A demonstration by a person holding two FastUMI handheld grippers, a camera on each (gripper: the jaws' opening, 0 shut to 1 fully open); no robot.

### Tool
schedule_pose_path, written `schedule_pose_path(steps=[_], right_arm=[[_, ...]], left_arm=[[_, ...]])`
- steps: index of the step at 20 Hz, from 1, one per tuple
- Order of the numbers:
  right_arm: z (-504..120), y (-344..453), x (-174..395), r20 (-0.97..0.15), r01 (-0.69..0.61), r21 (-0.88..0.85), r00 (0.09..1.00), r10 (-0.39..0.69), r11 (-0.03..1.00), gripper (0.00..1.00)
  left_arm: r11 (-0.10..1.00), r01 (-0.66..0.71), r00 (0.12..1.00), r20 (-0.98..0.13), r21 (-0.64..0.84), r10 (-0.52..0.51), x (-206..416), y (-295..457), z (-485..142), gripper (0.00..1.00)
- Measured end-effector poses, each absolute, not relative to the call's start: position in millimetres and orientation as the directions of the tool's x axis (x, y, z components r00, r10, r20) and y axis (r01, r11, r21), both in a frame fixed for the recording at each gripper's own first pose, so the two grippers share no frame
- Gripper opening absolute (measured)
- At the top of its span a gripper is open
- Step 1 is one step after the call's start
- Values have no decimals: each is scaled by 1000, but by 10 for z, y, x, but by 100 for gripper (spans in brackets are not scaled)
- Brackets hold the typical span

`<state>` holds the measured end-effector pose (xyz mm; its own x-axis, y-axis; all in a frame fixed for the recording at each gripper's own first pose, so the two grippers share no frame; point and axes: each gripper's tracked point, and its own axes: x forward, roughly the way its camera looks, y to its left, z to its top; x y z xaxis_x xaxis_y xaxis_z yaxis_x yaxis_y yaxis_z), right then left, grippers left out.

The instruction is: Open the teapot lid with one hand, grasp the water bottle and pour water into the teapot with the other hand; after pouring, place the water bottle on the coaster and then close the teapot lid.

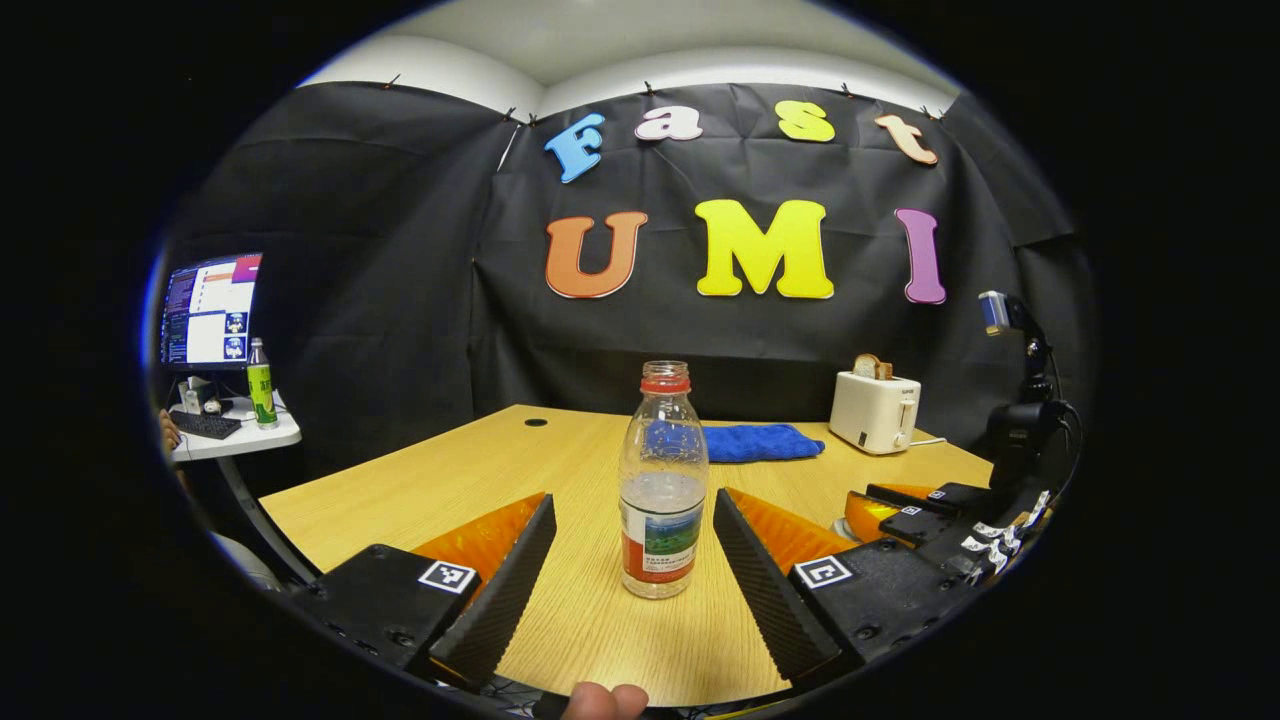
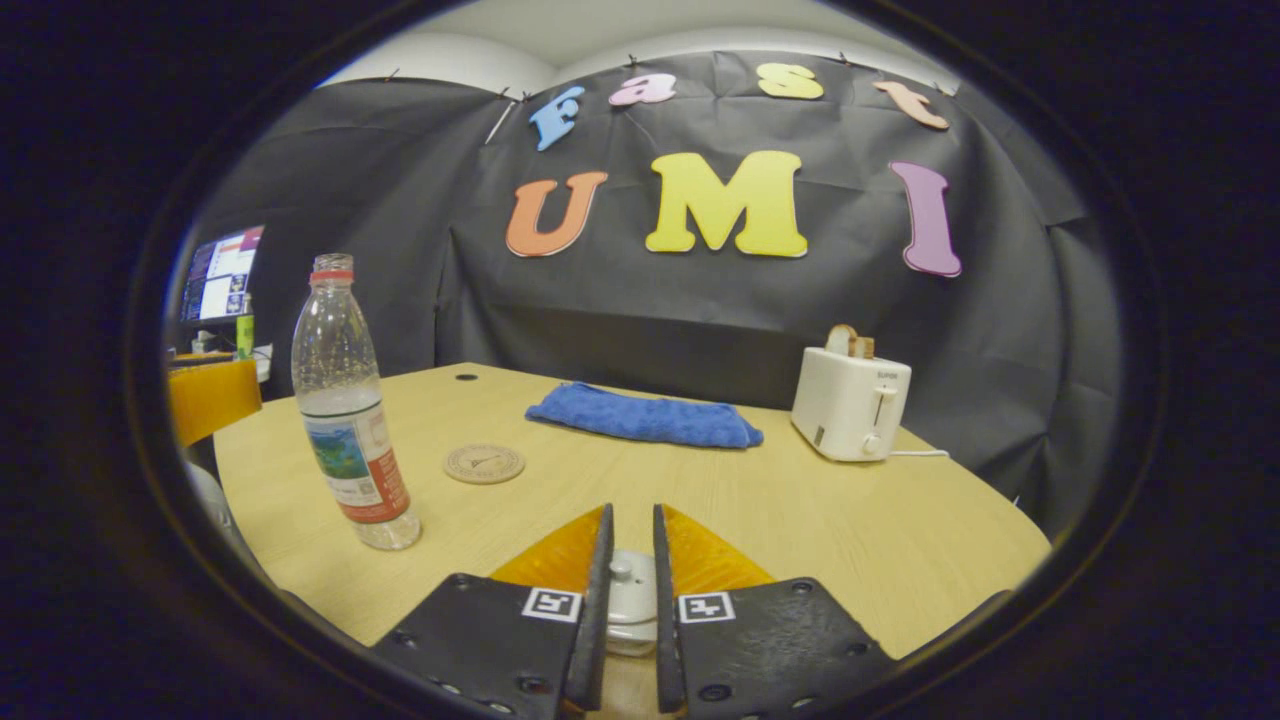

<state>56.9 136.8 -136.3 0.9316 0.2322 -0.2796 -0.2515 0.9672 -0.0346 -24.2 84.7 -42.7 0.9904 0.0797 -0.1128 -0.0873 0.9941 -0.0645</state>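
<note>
A clear water bottle with a red neck ring and no cap stands upright on the wooden table, partly filled. My left gripper is open, one finger on each side of the bottle and neither touching it. In the right gripper view the bottle stands at the left, with a round coaster just to its right. My right gripper is narrowed onto the white teapot lid, whose small knob sits between the fingers. The teapot's body is hidden below them. The right gripper also appears at the right of the left gripper view.
A folded blue cloth lies at the back of the table. A white toaster with bread in it stands at the back right. A side table with a monitor and a green bottle is at the far left. A camera stand rises at the right.
</note>
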Motion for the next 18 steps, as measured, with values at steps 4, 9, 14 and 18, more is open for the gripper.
schedule_pose_path(steps=[4, 9, 14, 18], right_arm=[[-1343, 1363, 571, -281, -254, -90, 934, 220, 963, 15], [-1352, 1382, 583, -268, -269, -111, 935, 232, 957, 2], [-1307, 1395, 598, -256, -289, -71, 930, 263, 955, 0], [-1155, 1381, 618, -243, -301, -53, 929, 280, 952, 0]], left_arm=[[994, -96, 989, -116, -56, 89, -217, 905, -448, 99], [995, -81, 989, -125, -50, 74, -192, 916, -515, 99], [997, -36, 984, -178, -64, 24, -72, 852, -750, 100], [997, 0, 975, -221, -82, -19, 15, 766, -947, 100]])
